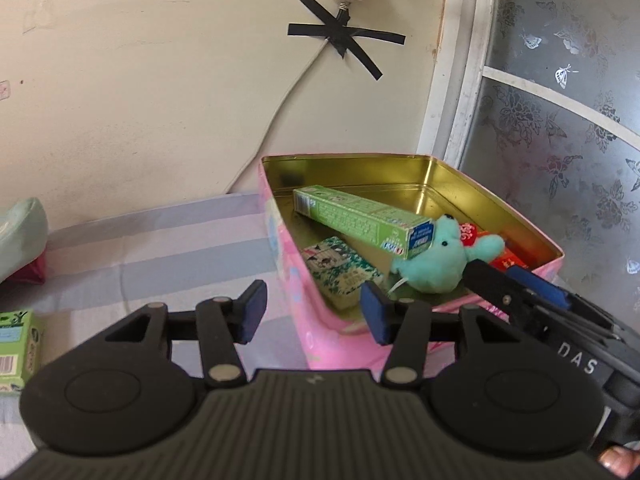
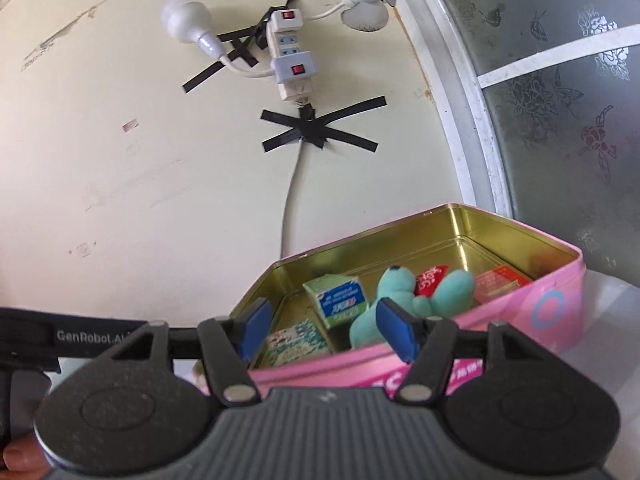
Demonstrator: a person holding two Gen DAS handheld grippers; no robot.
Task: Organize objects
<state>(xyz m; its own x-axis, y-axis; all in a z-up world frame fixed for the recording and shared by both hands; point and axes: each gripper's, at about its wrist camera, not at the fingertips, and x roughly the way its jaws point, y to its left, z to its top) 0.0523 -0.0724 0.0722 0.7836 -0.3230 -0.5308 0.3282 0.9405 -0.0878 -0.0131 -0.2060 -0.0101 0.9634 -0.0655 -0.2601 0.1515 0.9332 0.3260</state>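
A: How far along?
B: The pink metal tin (image 1: pixel 296 308), centre frame, holds the long green carton (image 1: pixel 360 220) and teal plush toy (image 1: pixel 432 256) (others too).
A: What's left?
B: A small green box (image 1: pixel 18 344), lower left. Left hand-held gripper (image 1: pixel 312 314) and right hand-held gripper (image 2: pixel 320 330) stand part open, empty.

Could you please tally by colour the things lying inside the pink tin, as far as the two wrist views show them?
Green boxes: 2, the long toothpaste box and the patterned box
Teal plush toys: 1, the teal plush with a red heart
Red boxes: 1, the red box
Total: 4 in the pink tin
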